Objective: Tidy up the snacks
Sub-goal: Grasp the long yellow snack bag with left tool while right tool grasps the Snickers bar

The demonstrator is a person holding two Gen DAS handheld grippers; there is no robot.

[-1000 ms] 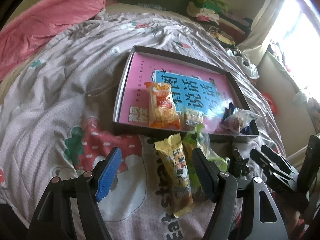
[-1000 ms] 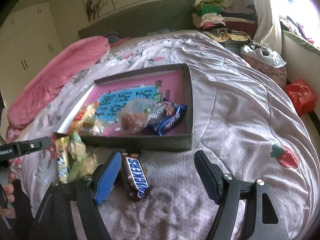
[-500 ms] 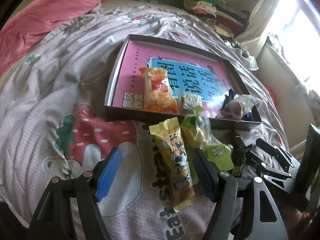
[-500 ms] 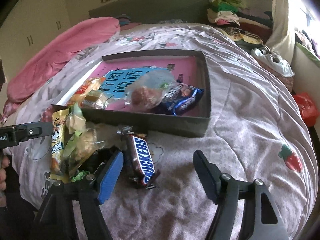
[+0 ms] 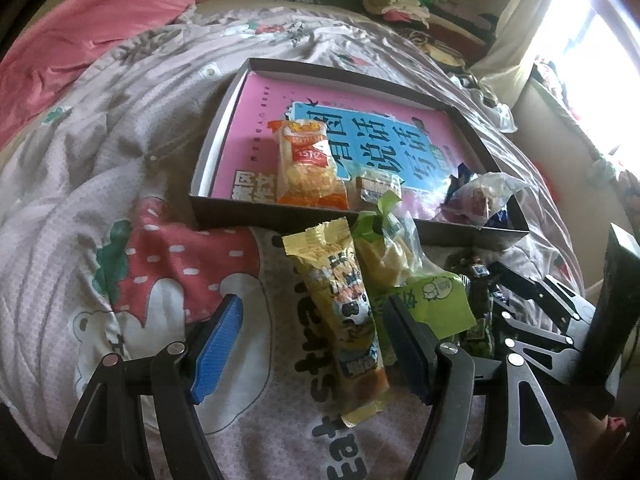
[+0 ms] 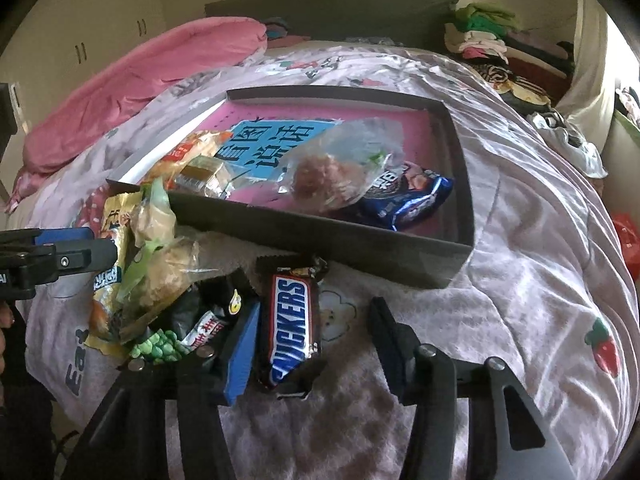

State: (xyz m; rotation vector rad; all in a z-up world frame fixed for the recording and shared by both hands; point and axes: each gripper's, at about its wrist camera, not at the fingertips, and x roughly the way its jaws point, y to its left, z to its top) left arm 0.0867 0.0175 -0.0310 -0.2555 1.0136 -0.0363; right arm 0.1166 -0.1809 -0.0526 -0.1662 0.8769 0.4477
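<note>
A Snickers bar [image 6: 294, 324] lies on the bedspread in front of the dark shallow box [image 6: 320, 236]. My right gripper [image 6: 316, 344] straddles it with jaws closing; the blue left pad [image 6: 240, 352] is beside the wrapper and the right finger [image 6: 390, 344] stands apart from it. My left gripper [image 5: 312, 340] is open over a yellow snack bar [image 5: 344, 312], next to a green bag [image 5: 432, 300]. Inside the box [image 5: 320, 216] lie an orange packet [image 5: 308, 164], a small cracker pack [image 5: 378, 188], a clear bag [image 6: 340, 172] and a blue packet [image 6: 408, 200].
The box lies on a pink book with a blue title panel [image 5: 380, 136]. More small wrappers [image 6: 192, 328] lie left of the Snickers. A pink duvet [image 6: 140, 80] lies at the back left, folded clothes [image 6: 480, 36] at the back right. The bed's edge falls off to the right.
My right gripper has come down and forward over the Snickers bar and its jaws have narrowed around it. The left gripper has barely moved and stays as wide as before.
</note>
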